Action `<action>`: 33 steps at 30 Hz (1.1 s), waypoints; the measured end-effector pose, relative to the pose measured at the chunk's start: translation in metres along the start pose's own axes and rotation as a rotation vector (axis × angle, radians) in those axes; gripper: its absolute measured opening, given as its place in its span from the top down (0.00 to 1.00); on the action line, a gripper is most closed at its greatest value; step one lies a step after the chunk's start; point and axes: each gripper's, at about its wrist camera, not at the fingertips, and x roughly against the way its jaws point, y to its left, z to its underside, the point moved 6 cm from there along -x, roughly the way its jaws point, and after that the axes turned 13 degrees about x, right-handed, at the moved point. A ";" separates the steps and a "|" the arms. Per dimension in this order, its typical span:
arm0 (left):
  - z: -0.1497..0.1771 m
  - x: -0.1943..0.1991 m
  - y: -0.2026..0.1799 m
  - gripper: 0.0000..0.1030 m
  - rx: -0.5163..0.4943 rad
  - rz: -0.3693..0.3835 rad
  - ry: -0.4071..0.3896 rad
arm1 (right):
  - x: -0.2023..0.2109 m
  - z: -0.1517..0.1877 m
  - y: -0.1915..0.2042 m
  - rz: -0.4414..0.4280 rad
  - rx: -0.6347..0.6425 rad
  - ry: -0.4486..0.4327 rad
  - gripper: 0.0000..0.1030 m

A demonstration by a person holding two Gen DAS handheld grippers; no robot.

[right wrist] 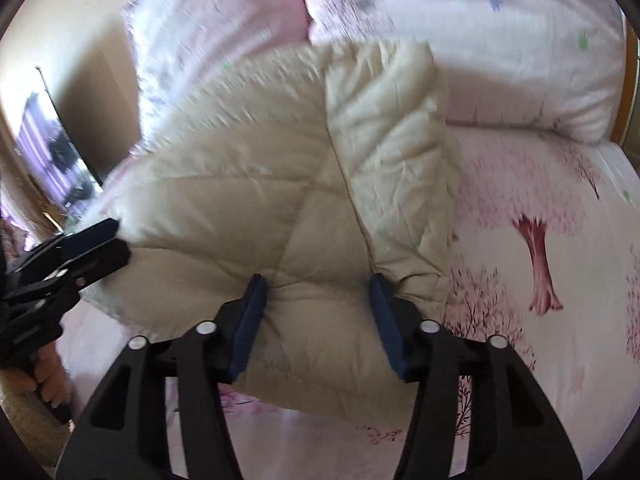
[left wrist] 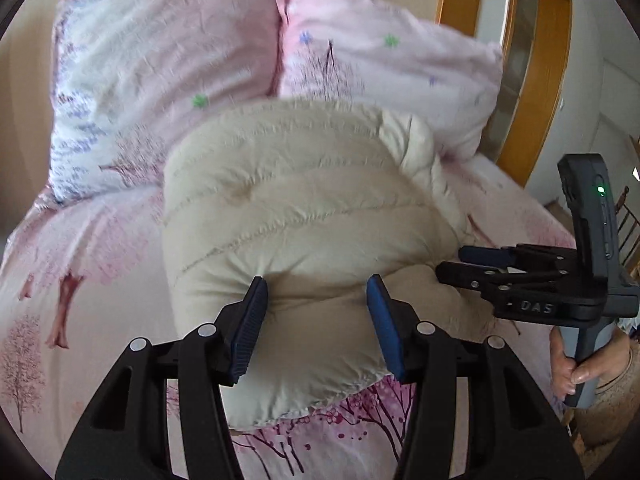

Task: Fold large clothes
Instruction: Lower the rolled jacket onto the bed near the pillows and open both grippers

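A puffy beige quilted jacket (left wrist: 280,184) lies bundled in a thick fold on the pink bed; the right wrist view shows it (right wrist: 240,200) with a flap doubled over on its right side. My left gripper (left wrist: 317,280) has its blue pads pressed into the near edge of the bundle, and the fabric dimples at both pads. My right gripper (right wrist: 317,278) pinches the near edge further right in the same way. Each gripper shows in the other's view at the jacket's side: the right gripper (left wrist: 452,262) and the left gripper (right wrist: 116,236).
The bed sheet (left wrist: 80,280) is pink with a tree print. Two pink pillows (left wrist: 160,52) (left wrist: 380,60) lie just beyond the jacket. A wooden headboard (left wrist: 516,80) stands at the far right. A hand (left wrist: 572,364) holds the right gripper's handle. A dark screen (right wrist: 52,152) stands at the left.
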 end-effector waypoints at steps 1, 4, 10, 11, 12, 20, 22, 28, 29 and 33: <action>0.002 -0.006 0.000 0.50 -0.006 -0.008 0.014 | -0.011 0.001 -0.007 0.001 -0.008 0.009 0.44; 0.007 -0.023 0.000 0.50 -0.005 -0.027 0.045 | -0.024 0.005 -0.011 -0.014 -0.034 0.020 0.43; 0.013 -0.025 -0.003 0.43 -0.047 -0.078 -0.018 | -0.014 -0.012 -0.019 -0.082 -0.075 -0.038 0.43; 0.013 -0.016 -0.005 0.36 -0.058 -0.080 -0.049 | -0.003 -0.021 -0.024 -0.091 -0.103 -0.106 0.43; 0.014 -0.011 -0.006 0.32 -0.063 -0.087 -0.068 | 0.002 -0.026 -0.027 -0.091 -0.119 -0.139 0.43; 0.015 0.018 -0.003 0.09 -0.015 -0.116 -0.130 | -0.022 -0.094 -0.068 -0.107 -0.268 -0.177 0.43; 0.015 0.018 -0.002 0.09 -0.011 -0.130 -0.123 | -0.039 -0.110 -0.082 -0.128 -0.328 -0.142 0.43; 0.011 0.016 -0.003 0.06 0.022 -0.112 -0.122 | -0.109 -0.100 -0.119 -0.044 -0.460 0.127 0.39; 0.011 0.016 -0.003 0.04 0.026 -0.109 -0.124 | -0.113 -0.098 -0.124 -0.036 -0.479 0.145 0.37; 0.011 0.017 -0.004 0.01 0.040 -0.120 -0.119 | -0.103 -0.096 -0.126 -0.030 -0.478 0.147 0.36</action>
